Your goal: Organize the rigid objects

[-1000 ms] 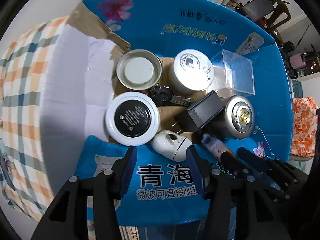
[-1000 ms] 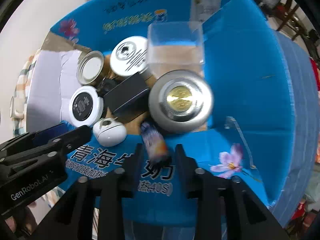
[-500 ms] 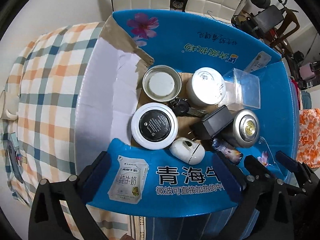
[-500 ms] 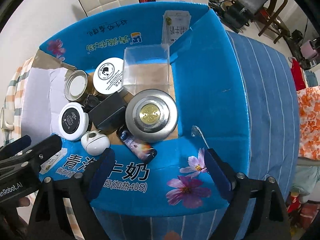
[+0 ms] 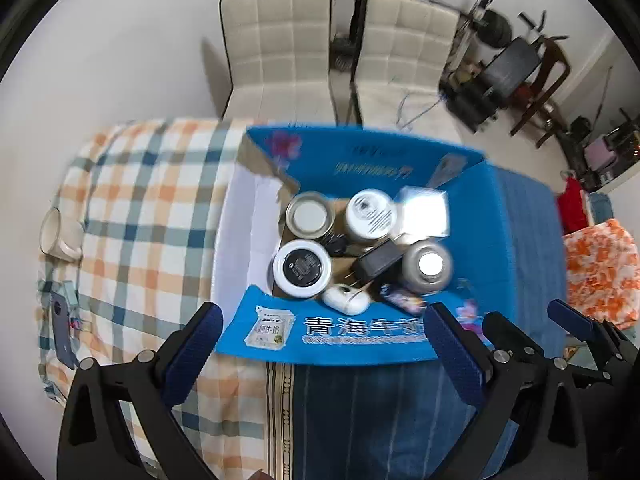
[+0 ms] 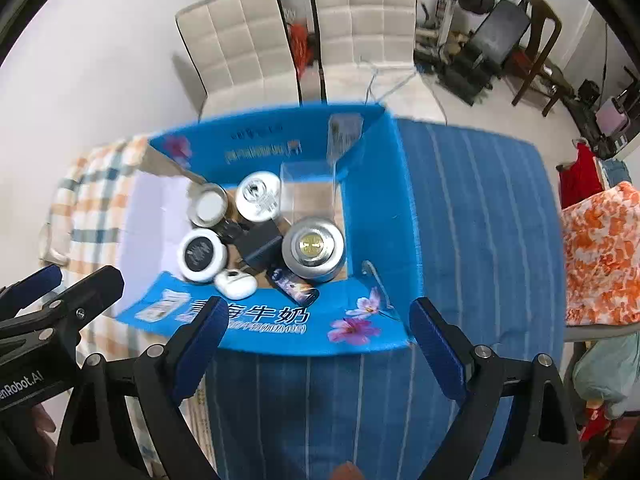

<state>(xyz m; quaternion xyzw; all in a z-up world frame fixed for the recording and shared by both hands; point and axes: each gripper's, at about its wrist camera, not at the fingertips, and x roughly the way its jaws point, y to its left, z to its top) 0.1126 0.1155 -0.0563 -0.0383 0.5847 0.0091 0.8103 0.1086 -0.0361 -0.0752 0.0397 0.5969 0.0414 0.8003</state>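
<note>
1. While you hold both tools above the table, your left gripper [image 5: 320, 344] has its jaws spread wide and grasps nothing; your right gripper [image 6: 318, 332] is likewise released and empty.
2. You look down into the blue cardboard box [image 6: 376, 208], its flaps folded outward, which sits where a checked cloth [image 5: 140, 200] meets a blue striped cloth [image 6: 472, 208].
3. All the rigid objects lie inside the box: a black-lidded jar [image 5: 303, 267] at the near left, an open tin [image 5: 310, 216] behind it, and a white-lidded jar [image 5: 371, 213] beside the tin.
4. You see a clear plastic case [image 6: 307, 192] in the far right corner, with a round silver tin [image 6: 313, 249] just in front of it.
5. A black charger block [image 6: 258, 246] lies in the middle, touching the silver tin.
6. A white earbud case [image 6: 235, 283] and a small dark printed tube [image 6: 294, 286] rest against the near wall.
7. A white mug [image 5: 60, 236] stands on the checked cloth, well apart from the box.
</note>
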